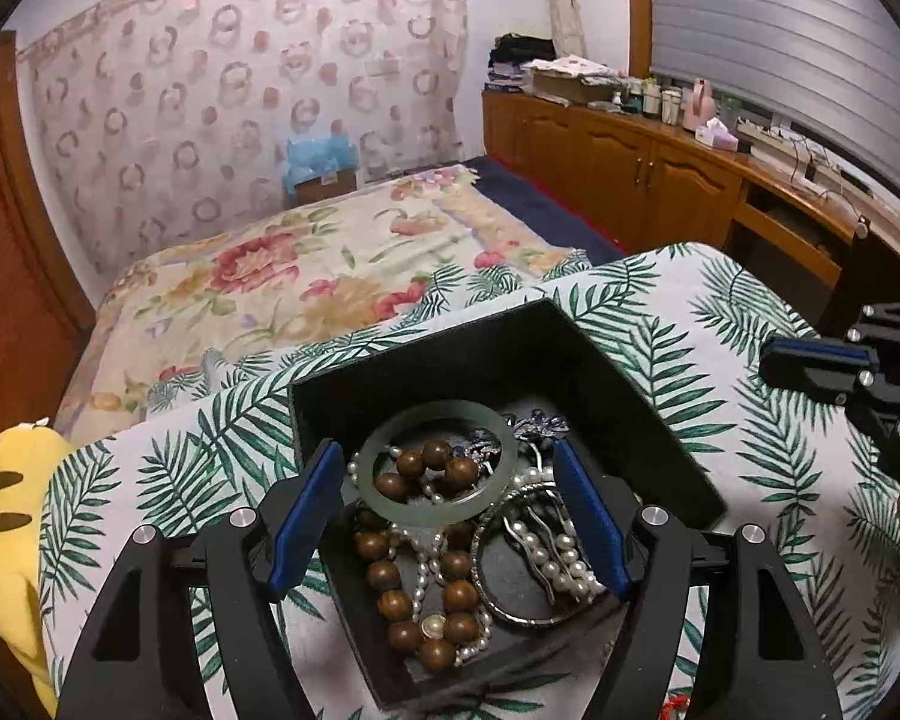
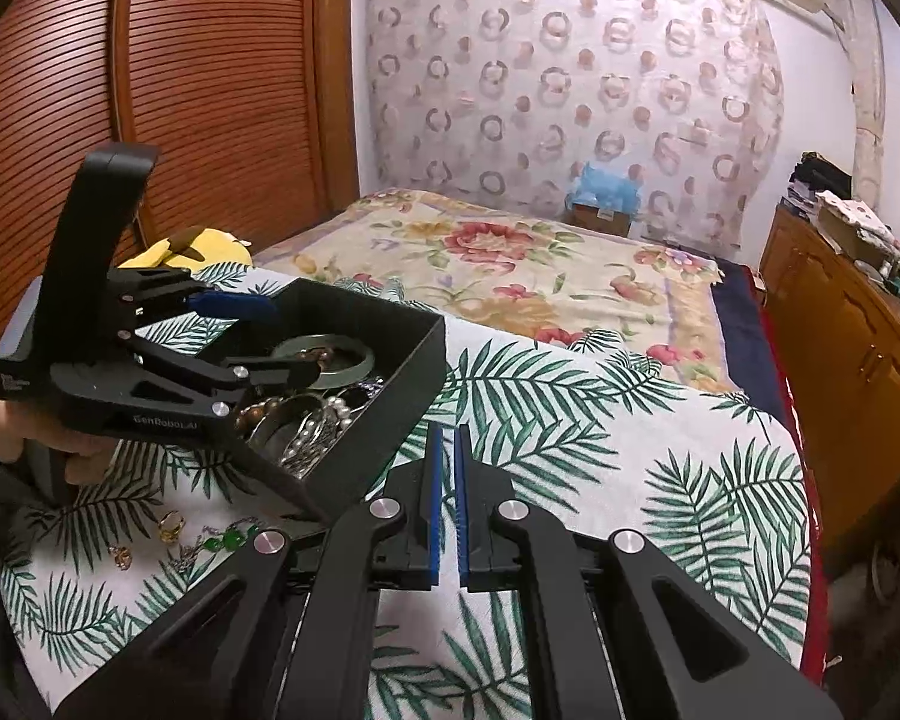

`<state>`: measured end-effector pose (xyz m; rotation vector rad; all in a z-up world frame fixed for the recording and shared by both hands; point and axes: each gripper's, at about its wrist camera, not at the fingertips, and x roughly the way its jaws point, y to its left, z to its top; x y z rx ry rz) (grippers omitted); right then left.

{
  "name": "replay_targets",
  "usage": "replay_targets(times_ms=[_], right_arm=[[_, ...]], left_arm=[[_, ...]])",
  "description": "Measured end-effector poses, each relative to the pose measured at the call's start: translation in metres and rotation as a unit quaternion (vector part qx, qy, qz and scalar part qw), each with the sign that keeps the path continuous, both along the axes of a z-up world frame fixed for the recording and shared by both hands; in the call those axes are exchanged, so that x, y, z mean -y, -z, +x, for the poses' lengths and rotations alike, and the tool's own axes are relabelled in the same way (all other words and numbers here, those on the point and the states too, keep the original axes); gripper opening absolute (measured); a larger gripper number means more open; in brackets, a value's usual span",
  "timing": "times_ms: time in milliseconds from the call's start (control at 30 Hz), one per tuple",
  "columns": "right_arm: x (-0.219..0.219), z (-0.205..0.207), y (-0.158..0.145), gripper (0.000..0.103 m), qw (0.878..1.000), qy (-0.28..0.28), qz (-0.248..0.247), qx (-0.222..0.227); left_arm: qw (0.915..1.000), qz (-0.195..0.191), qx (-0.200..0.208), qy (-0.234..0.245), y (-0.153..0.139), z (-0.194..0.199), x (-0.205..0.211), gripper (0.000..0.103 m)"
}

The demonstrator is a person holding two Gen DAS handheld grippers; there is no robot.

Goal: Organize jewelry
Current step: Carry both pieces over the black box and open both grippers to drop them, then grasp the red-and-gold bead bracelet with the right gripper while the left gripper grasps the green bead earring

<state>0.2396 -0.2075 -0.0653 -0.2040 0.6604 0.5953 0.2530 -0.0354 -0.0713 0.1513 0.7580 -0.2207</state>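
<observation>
Left wrist view. My left tongs [image 1: 450, 498] hang over the black box [image 1: 576, 360], jaws spread wide, gripping nothing. The blue pads [image 1: 306, 498] flank the jade bangle [image 1: 438, 471], which lies on top of the heap; I see a gap on each side, so no contact yet. Under and through the bangle: wooden bead bracelet [image 1: 444, 594], pearl strand [image 1: 555, 564], silver bangle [image 1: 498, 588], and a dark ornament [image 1: 534, 423] toward the far wall, too tangled to name better. The box sits on a leaf-print cloth [image 1: 720, 312]. My right tongs [image 1: 810, 369] show at the right edge, clear of the box.

Right wrist view. My right tongs [image 2: 448, 504] are clenched, pads nearly meeting, nothing between them, hovering over the leaf-print cloth just beside the box's near corner [image 2: 384, 420]. The left tongs [image 2: 294, 339] reach into the box from the left, held by a hand [image 2: 66, 447]. Loose on the cloth, near that hand and outside the box: a gold ring [image 2: 171, 527], a smaller ring [image 2: 120, 555], a chain with green stones [image 2: 222, 542].

Judgement. Step in hand: picking one piece out of the jumble, most likely the bangle. Sorting looks barely begun, with most of the jewelry in the box. Next move calls for lowering the pads around the bangle's rim, squeezing gently since it is hard and slick, and lifting straight up so the beads threaded through it slip free. The right tongs may need to steady the box.
</observation>
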Motion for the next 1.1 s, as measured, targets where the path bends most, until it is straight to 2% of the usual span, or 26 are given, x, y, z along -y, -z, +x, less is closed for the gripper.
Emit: replay_targets(times_ms=[133, 200, 333, 400, 467, 867, 1100], right_arm=[[-0.002, -0.014, 0.001, 0.005, 1.0, -0.001, 0.003, -0.003], [-0.004, -0.024, 0.003, 0.005, 1.0, -0.003, 0.004, -0.007], [-0.01, -0.041, 0.009, 0.005, 1.0, -0.01, 0.005, -0.016], [-0.013, -0.049, 0.014, 0.013, 1.0, -0.014, 0.004, -0.021], [-0.018, -0.056, 0.02, 0.025, 0.999, -0.019, 0.004, -0.03], [-0.051, -0.087, 0.055, 0.025, 0.994, -0.066, -0.008, -0.092], [-0.061, -0.099, 0.06, 0.025, 0.993, -0.072, -0.02, -0.096]], left_arm=[[0.9999, -0.011, 0.013, 0.001, -0.01, -0.017, -0.002, 0.071], [0.9997, -0.016, 0.019, 0.001, -0.014, -0.027, -0.003, 0.075], [0.9992, -0.026, 0.029, 0.003, -0.021, -0.053, -0.007, 0.076], [0.999, -0.032, 0.031, 0.002, -0.022, -0.066, -0.009, 0.076], [0.9989, -0.036, 0.031, 0.0, -0.021, -0.076, -0.012, 0.076], [0.9982, -0.054, 0.012, -0.022, 0.002, -0.128, -0.034, 0.076], [0.9975, -0.059, -0.003, -0.037, 0.017, -0.145, -0.043, 0.076]])
